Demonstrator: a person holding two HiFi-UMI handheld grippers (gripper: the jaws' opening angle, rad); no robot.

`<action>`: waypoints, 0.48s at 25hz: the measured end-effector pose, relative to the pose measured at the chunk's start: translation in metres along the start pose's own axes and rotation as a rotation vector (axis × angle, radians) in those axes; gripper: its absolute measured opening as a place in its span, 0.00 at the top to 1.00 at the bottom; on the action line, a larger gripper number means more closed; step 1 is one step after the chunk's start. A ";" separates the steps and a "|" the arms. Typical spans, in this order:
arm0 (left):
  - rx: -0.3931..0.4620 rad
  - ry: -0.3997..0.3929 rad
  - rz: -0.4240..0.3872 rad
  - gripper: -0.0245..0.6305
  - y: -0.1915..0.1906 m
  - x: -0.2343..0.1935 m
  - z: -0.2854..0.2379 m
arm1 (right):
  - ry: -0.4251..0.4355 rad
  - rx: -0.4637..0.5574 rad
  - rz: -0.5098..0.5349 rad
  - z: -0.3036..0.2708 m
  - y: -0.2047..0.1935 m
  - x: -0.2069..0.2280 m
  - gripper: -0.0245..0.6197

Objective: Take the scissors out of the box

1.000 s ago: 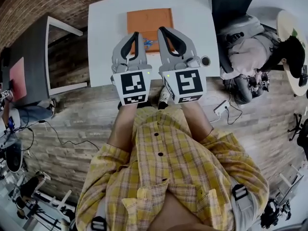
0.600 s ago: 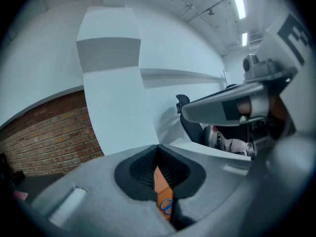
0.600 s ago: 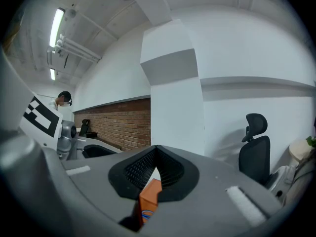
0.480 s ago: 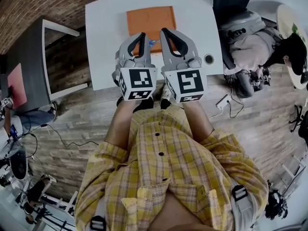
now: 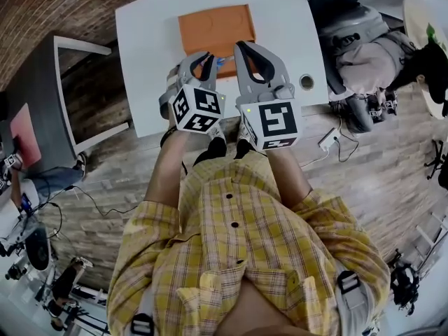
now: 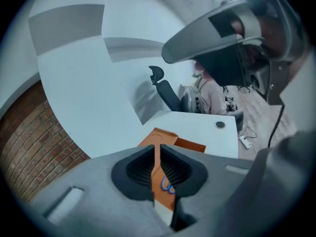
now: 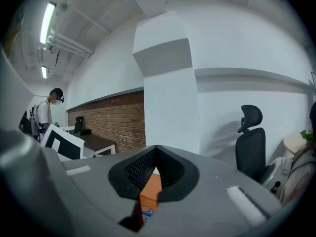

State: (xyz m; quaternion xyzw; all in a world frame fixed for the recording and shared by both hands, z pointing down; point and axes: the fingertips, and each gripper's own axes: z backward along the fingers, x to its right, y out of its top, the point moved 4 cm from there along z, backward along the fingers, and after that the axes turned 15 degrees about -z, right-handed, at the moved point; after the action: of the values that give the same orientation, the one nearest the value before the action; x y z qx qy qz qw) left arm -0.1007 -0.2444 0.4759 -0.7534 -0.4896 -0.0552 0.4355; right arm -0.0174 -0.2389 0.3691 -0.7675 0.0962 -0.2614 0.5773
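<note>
An orange flat box [image 5: 210,26] lies on the white table [image 5: 147,61]. The blue handles of the scissors [image 5: 220,61] show at the box's near edge, between my two grippers. My left gripper [image 5: 203,56] is tilted down and rolled, just left of the handles. Its jaws are opening to a narrow slit with nothing between them. Through the slit in the left gripper view [image 6: 158,149] I see the box [image 6: 165,138] and a blue handle [image 6: 168,185]. My right gripper [image 5: 241,46] sits just right of the handles. Its pads meet at the tips [image 7: 156,152], holding nothing, with the box [image 7: 150,191] beyond.
A round cable hole [image 5: 306,82] sits in the table near its right front corner. A person sits on an office chair [image 5: 364,44] right of the table. A dark table [image 5: 35,82] stands to the left. A power strip [image 5: 327,138] lies on the wooden floor.
My left gripper has dropped toward the table and rolled, so its marker cube now sits tilted. The right gripper has sunk a little. The scissors and the box have not moved.
</note>
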 end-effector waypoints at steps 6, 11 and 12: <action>-0.046 -0.106 -0.068 0.89 -0.020 0.013 -0.028 | -0.020 -0.020 -0.012 -0.006 -0.008 0.009 0.95; -0.092 -0.210 -0.131 0.85 -0.037 0.023 -0.049 | -0.031 -0.030 -0.017 -0.016 -0.010 0.011 0.95; -0.099 -0.233 -0.145 0.85 -0.041 0.027 -0.053 | -0.032 -0.034 -0.018 -0.017 -0.012 0.012 0.95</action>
State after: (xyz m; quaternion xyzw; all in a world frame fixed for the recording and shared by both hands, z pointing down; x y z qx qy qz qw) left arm -0.1009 -0.2578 0.5463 -0.7378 -0.5868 -0.0231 0.3328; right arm -0.0182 -0.2548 0.3867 -0.7824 0.0843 -0.2525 0.5631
